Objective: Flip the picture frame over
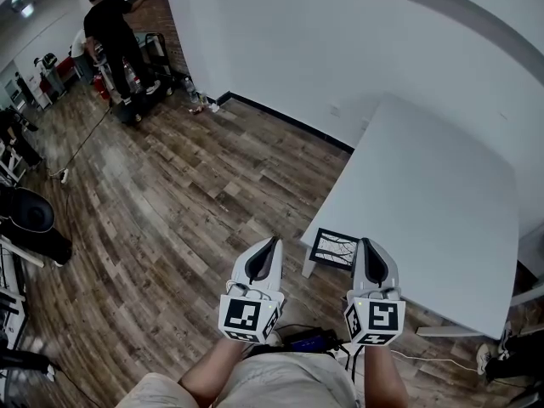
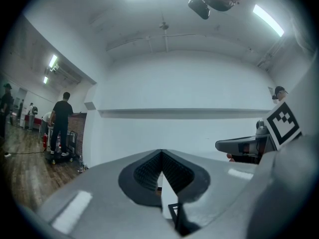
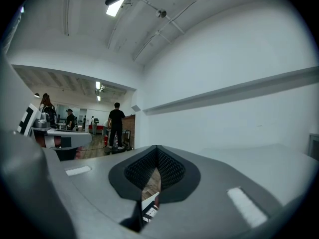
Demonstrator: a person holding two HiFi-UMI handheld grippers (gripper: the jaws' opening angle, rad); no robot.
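Left claw (image 1: pixel 275 241) and right claw (image 1: pixel 365 243) hovered clenched and empty, flanking the black-rimmed rectangular picture frame (image 1: pixel 334 248) lying picture-up at the white desk's (image 1: pixel 442 194) corner; that suited flipped or unflipped.

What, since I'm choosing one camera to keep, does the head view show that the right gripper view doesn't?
Head view only: the whole frame lying at the table corner, plus left gripper and right gripper from above. Right gripper view only: a ceiling light, and its ribbed pads meeting, shut. Both: a person in black on the wood floor.
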